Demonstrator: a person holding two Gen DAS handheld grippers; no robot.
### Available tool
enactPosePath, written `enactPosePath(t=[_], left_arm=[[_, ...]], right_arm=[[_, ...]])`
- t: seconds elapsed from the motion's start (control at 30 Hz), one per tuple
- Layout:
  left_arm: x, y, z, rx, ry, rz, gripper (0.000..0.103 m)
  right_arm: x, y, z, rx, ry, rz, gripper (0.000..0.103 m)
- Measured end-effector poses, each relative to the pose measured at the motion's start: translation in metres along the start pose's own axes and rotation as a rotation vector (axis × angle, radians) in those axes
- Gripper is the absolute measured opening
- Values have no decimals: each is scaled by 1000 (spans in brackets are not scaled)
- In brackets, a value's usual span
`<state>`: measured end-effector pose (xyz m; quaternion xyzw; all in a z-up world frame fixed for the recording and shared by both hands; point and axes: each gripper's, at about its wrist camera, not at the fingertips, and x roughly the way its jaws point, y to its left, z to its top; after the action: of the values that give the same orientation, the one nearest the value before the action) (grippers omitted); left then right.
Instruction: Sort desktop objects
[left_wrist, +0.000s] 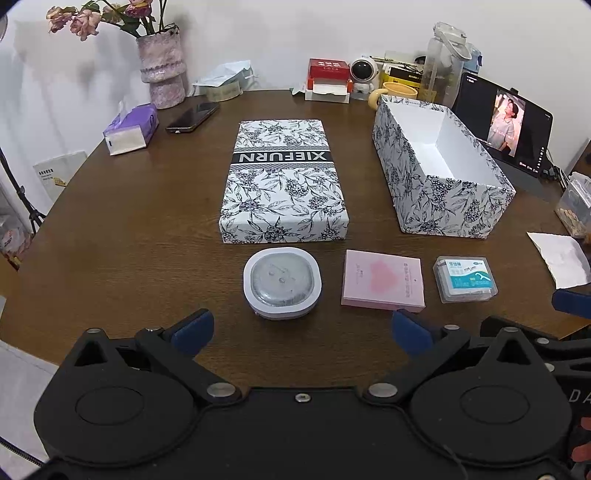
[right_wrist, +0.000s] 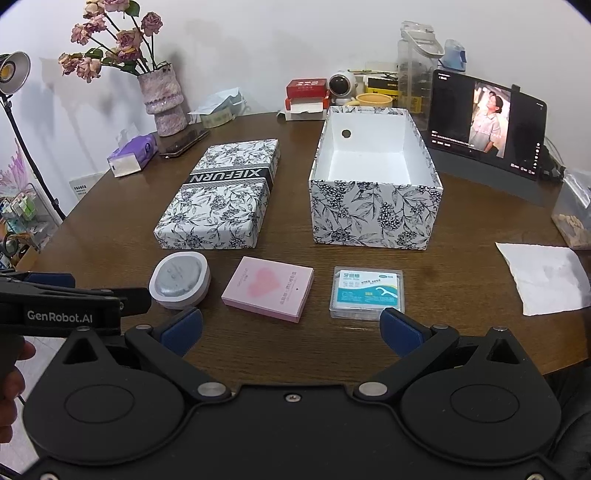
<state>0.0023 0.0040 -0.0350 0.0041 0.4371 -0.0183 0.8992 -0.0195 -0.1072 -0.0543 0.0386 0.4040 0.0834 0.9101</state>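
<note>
Three small items lie in a row near the table's front edge: a white rounded case (left_wrist: 282, 282) (right_wrist: 180, 279), a flat pink box (left_wrist: 383, 279) (right_wrist: 268, 288) and a clear dental-floss box (left_wrist: 464, 278) (right_wrist: 366, 292). Behind them stands an open floral box (left_wrist: 443, 199) (right_wrist: 373, 210), empty inside, with its floral lid (left_wrist: 284, 181) (right_wrist: 221, 192) lying to its left. My left gripper (left_wrist: 303, 332) is open, just short of the white case. My right gripper (right_wrist: 291, 330) is open too, just short of the pink box and floss box. Neither holds anything.
Along the back edge stand a flower vase (left_wrist: 162, 72), a tissue pack (left_wrist: 131, 129), a phone (left_wrist: 192, 116), a red box (left_wrist: 328, 70), a yellow mug (left_wrist: 393, 92), a bottle (left_wrist: 445, 62) and a lit tablet (left_wrist: 506, 125). A white paper sheet (right_wrist: 546, 278) lies at the right.
</note>
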Motion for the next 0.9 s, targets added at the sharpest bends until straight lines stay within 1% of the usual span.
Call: enactPosePath(t=[0.9], left_arm=[[2, -10, -1, 3, 6, 7, 103]], right_arm=[[3, -8, -1, -7, 7, 18, 103]])
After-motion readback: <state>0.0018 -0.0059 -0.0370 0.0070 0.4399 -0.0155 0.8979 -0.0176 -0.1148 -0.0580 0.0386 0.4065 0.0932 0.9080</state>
